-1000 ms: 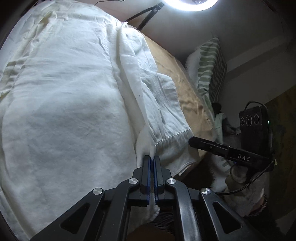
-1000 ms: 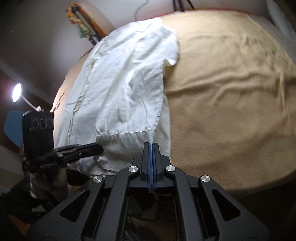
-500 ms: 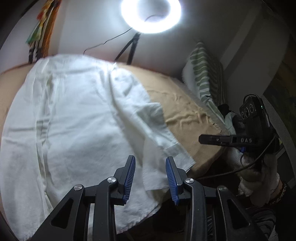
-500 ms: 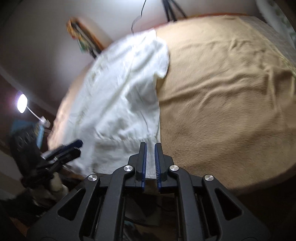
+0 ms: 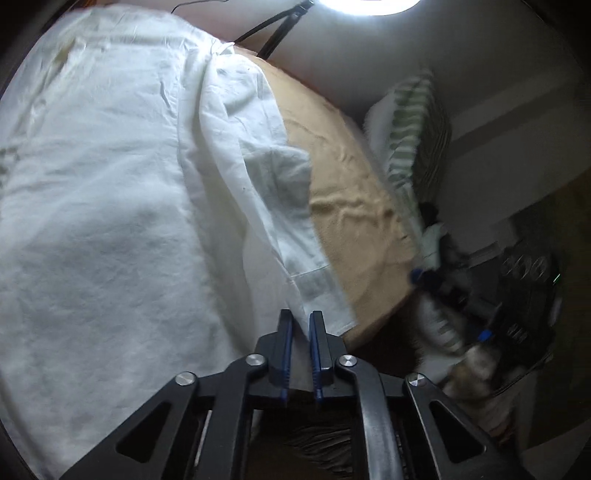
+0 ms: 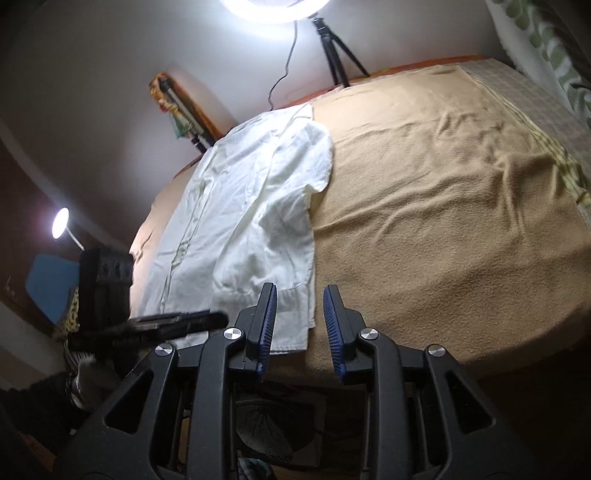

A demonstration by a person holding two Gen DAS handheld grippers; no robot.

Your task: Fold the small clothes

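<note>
Left wrist view: white shirt (image 5: 110, 206) lies spread on the bed (image 5: 354, 221), tan blanket under it, side panel and sleeve already folded in along the right edge. Left gripper (image 5: 300, 321) sits at the near hem corner, jaws narrowed to a thin gap with a strip of hem cloth between them. Looks like it's closing, not yet pinched tight. Right gripper (image 5: 424, 277) shows as a motion-blurred shape off the bed edge. Striped pillow (image 5: 413, 140) at far right, ring light (image 5: 369, 3) overhead.

To do this step well, I'd say: get both layers of the hem fully into the pads before lifting, otherwise only the top layer comes up and the fold skews.

Versus 0.5 s ago: the jaws were wide apart and holding nothing; now they're nearly together, and the camera is lower and closer to the hem.

Right wrist view: right gripper (image 6: 300, 317) is wide open, holding nothing, poised just over the near right corner of the shirt (image 6: 251, 206). Left gripper (image 6: 218, 317) reaches in from the left at the same hem. Rest of the blanket is bare and rumpled.

Advice: come down on the hem corner level with the left side so both lift evenly.

Versus 0.5 s ago: the jaws were nearly closed; now they're spread wide.
</note>
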